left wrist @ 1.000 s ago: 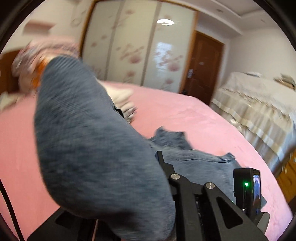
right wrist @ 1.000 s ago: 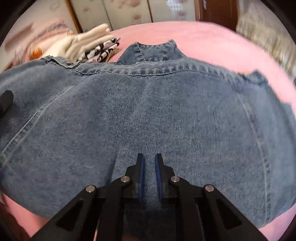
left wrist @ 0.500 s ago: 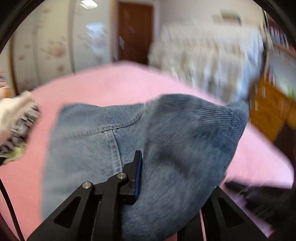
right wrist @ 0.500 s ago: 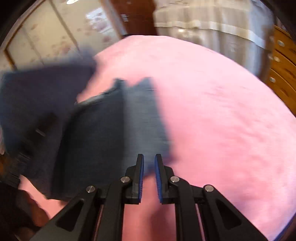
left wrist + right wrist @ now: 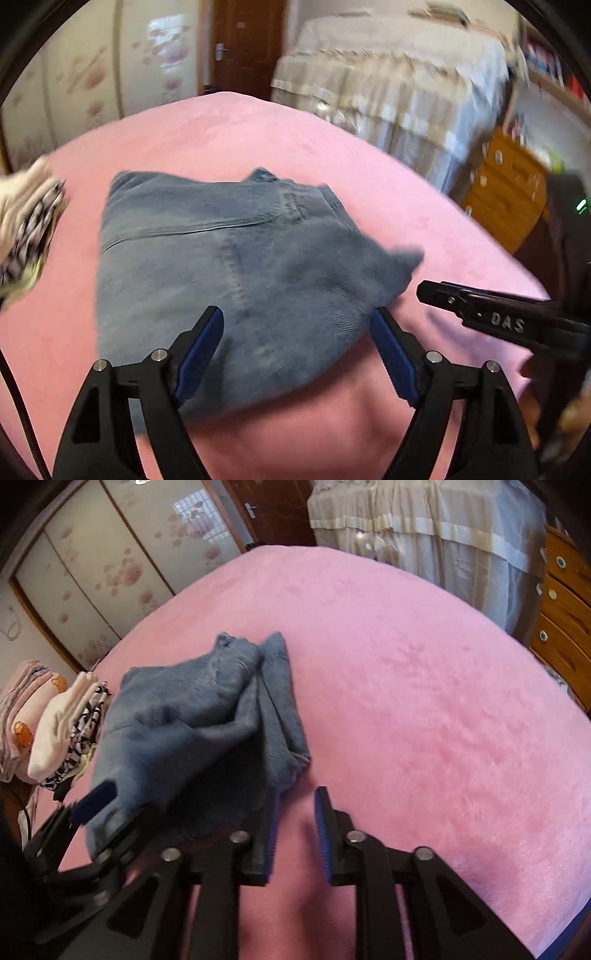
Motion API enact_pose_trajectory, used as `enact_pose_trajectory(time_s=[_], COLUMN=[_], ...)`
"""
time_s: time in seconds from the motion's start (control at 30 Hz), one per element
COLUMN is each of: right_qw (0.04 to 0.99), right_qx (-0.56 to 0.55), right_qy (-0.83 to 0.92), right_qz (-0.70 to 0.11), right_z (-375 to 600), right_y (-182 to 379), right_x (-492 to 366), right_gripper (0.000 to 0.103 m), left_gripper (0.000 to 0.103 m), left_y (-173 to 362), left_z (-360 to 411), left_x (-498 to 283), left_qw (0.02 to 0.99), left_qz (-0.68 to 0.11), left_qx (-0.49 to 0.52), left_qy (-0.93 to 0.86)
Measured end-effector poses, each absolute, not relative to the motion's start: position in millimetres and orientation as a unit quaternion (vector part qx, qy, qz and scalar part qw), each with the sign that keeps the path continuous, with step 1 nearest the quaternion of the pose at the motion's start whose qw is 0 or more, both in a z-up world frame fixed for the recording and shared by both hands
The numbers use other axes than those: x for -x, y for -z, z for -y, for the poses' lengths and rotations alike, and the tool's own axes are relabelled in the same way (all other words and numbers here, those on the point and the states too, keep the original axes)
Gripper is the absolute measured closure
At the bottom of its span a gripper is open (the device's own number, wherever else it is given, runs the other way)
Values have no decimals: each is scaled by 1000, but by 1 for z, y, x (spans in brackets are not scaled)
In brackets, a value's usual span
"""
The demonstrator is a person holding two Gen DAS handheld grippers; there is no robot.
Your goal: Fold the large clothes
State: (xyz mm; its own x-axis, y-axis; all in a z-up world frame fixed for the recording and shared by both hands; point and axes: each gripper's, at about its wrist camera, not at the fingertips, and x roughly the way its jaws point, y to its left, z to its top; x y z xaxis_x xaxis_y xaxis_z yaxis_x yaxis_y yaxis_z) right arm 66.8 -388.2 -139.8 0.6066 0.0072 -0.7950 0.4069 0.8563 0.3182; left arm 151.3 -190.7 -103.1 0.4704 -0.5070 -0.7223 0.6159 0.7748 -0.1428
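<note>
folded denim (image 5: 229, 258), pink bed (image 5: 221, 136) (fingers (image 5: 201, 347) apart)

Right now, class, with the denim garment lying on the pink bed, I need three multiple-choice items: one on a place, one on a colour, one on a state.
1. Where is the stack of folded clothes relative to the denim garment, in the left wrist view?
A. to its left
B. on top of it
C. to its right

2. What colour is the bedspread?
A. green
B. pink
C. white

3. How do the left tongs stand?
A. shut on the garment
B. shut on nothing
C. open over the garment

Answers:
1 A: the stack of folded clothes sits at the left edge, beside the denim.
2 B: pink shows all around the garment.
3 C: the jaws have just been opening; the pads stand wide, not pressing the denim.
</note>
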Motion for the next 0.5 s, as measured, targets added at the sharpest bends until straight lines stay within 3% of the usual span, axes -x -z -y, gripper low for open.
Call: enact_pose_trajectory(time_s=[0.03, 0.13, 0.23, 0.5], right_qw=[864, 868, 865, 835], right_qx=[-242, -254, -269, -270], right_qy=[113, 85, 43, -7], right_qz=[-426, -418, -421, -479], right_z=[391, 393, 392, 372], right_y=[139, 122, 113, 122], right_x=[-65, -61, -65, -111], right_gripper=[63, 51, 32, 32], left_gripper=[17, 10, 9, 9], left_y=[95, 81, 86, 124], left_z=[175, 137, 108, 65], left_x=[-151, -151, -165, -199], left_qw=[859, 877, 892, 876], left_qz=[-395, -384, -395, -456], left_qx=[-47, -8, -17, 17], left_qy=[321, 288, 222, 160])
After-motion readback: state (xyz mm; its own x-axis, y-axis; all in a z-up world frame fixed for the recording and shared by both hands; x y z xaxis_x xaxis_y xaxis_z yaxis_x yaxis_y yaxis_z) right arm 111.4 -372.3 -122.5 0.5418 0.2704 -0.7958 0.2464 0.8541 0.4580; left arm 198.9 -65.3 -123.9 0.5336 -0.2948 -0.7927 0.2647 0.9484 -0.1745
